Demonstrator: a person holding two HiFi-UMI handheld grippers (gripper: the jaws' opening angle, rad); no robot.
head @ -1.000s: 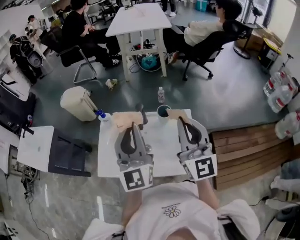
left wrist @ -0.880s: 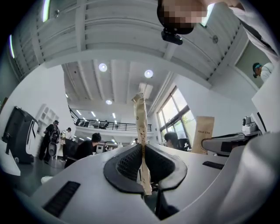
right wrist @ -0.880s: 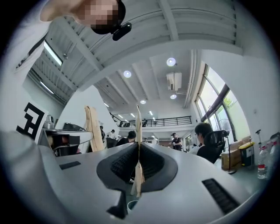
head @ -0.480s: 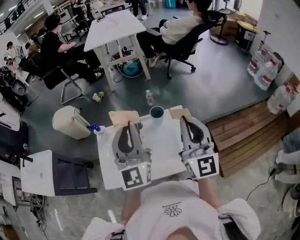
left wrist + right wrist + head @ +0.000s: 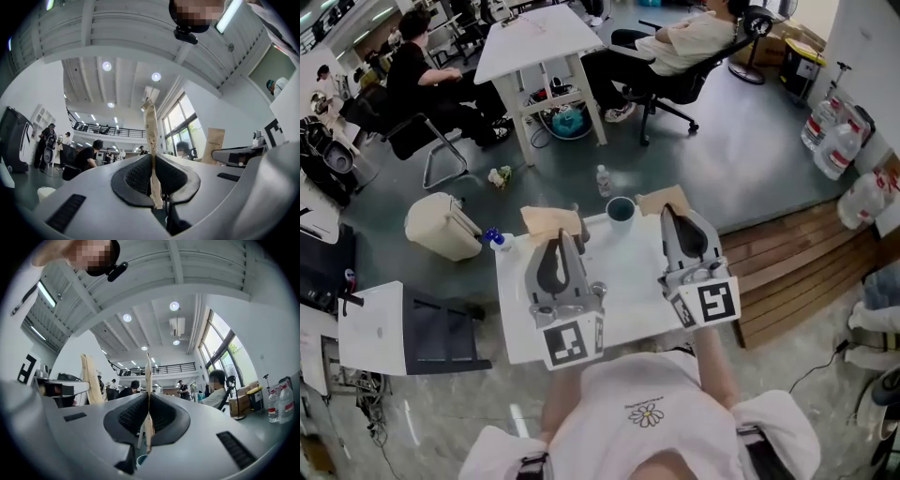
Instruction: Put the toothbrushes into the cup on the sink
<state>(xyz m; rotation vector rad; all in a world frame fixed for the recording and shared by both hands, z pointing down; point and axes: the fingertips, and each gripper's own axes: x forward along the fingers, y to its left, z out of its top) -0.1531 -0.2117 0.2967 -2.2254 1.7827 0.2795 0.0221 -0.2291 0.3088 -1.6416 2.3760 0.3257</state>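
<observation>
Both grippers point up and away over a white sink top (image 5: 623,286). My left gripper (image 5: 563,240) is shut on a flat tan paper-wrapped toothbrush (image 5: 549,221); in the left gripper view that pack shows edge-on (image 5: 151,136) between the pads (image 5: 136,176). My right gripper (image 5: 674,215) is shut on a second tan toothbrush pack (image 5: 662,200), which also shows edge-on (image 5: 148,380) in the right gripper view. A teal cup (image 5: 620,210) stands at the sink top's far edge between the two grippers, and its rim (image 5: 142,459) peeks out below the right jaws.
A dark faucet (image 5: 580,228) and a blue-capped bottle (image 5: 494,240) stand at the far left of the sink top. Beyond it are a beige bin (image 5: 441,226), a water bottle (image 5: 603,179) on the floor and seated people at a white table (image 5: 539,37). A wooden platform (image 5: 787,281) lies to the right.
The head view has shifted a little, so the sink top and cup sit slightly differently in the picture. Both grippers stay closed on their packs in much the same pose.
</observation>
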